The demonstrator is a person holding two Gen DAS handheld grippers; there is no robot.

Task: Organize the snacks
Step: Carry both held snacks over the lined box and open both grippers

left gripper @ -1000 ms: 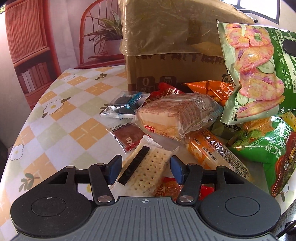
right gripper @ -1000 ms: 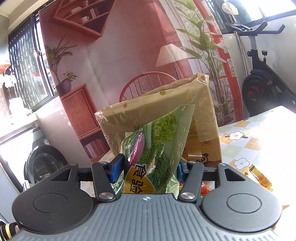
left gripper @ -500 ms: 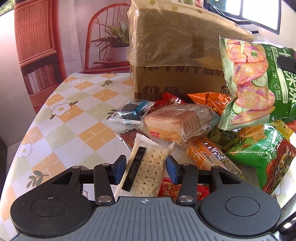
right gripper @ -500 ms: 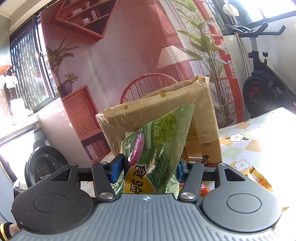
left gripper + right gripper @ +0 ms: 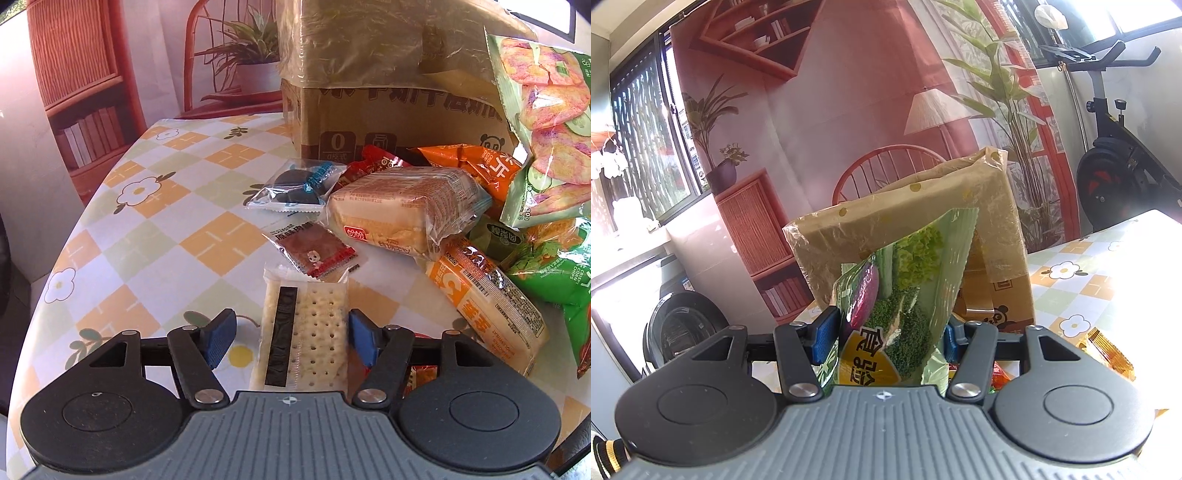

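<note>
Early days, I judge — right gripper (image 5: 886, 332) clamps a green snack bag (image 5: 905, 291), left gripper (image 5: 291, 332) straddles the cracker pack (image 5: 306, 332) with fingers apart, pile (image 5: 424, 221) unsorted beside the box (image 5: 388, 110)

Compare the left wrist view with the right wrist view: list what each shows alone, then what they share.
Only the left wrist view: open left tongs straddling a cracker packet, with a wrapped bread loaf, a dark cookie packet and an orange biscuit pack on the table.

Only the right wrist view: right tongs shut on a green vegetable-print bag, plus an exercise bike.

Both: the plastic-lined cardboard box and the checked floral tablecloth.
</note>
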